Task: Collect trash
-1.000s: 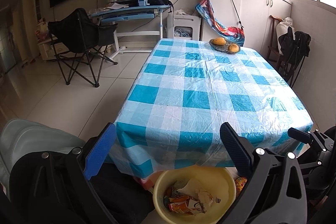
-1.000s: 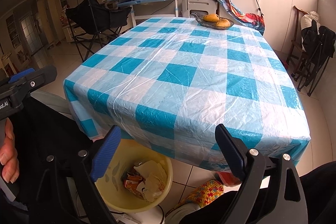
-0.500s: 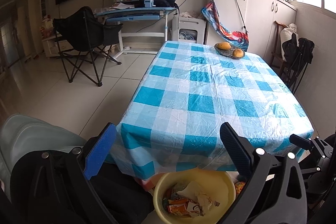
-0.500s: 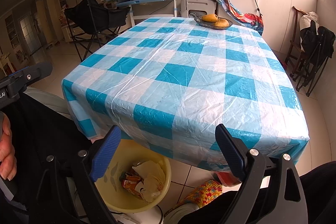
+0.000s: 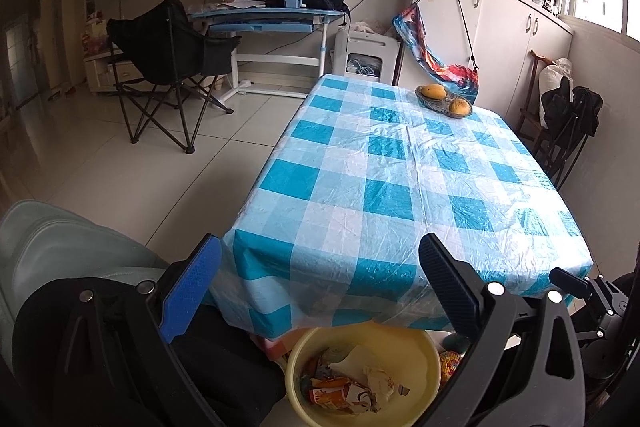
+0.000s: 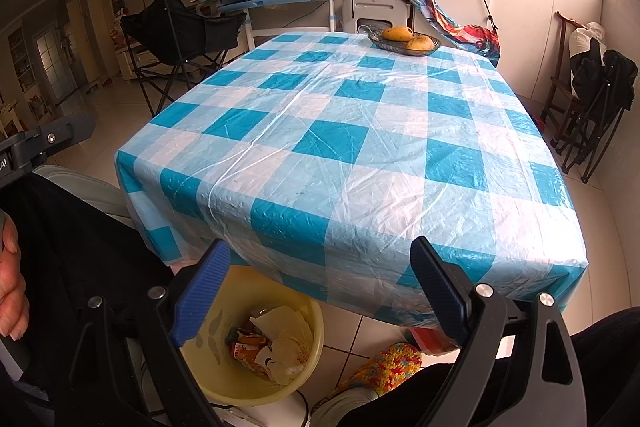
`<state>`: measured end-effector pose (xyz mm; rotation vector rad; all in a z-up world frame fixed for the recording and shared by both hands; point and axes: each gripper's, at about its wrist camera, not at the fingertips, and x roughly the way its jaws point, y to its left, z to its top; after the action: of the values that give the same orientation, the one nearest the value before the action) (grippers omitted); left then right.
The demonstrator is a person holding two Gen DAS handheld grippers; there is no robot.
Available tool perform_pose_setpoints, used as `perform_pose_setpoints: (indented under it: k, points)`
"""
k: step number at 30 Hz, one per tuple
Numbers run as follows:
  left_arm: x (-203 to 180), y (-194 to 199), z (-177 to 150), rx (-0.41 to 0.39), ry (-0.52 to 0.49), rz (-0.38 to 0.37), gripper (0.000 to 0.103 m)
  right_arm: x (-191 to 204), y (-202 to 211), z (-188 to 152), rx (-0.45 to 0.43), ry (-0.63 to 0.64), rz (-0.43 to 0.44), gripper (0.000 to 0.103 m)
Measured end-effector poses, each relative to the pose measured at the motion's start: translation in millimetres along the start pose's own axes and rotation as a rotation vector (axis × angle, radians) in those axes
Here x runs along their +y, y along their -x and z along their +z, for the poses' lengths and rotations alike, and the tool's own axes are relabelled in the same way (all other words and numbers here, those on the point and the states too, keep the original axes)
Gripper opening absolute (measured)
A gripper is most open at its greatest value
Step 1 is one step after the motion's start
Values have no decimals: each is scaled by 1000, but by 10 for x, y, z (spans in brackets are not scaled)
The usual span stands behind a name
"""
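Both grippers, left gripper [image 5: 320,287] and right gripper [image 6: 320,287], hang empty with fingers spread wide above the yellow bin [image 5: 420,351] of trash [image 5: 352,383], beside the checkered table [image 5: 400,195] edge.

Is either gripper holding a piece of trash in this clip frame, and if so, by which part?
Nothing is held. The left gripper and right gripper are both open and empty above the yellow basin, where the trash already lies.

Table [image 5: 400,195] under a blue-and-white checked plastic cloth, only a fruit dish [image 5: 443,101] sitting at its far end, around one o'clock.
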<state>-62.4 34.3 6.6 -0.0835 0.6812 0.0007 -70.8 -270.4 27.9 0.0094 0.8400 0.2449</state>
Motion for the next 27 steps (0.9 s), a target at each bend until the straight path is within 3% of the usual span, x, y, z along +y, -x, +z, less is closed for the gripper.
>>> perform_pose_setpoints:
  k: [12, 27]
  points:
    - [118, -42, 6, 15, 71, -7, 96, -233, 20, 47, -10, -81, -1, 88]
    - [31, -119, -32, 47, 28, 22, 96, -447, -108, 473, -20, -32, -25, 90]
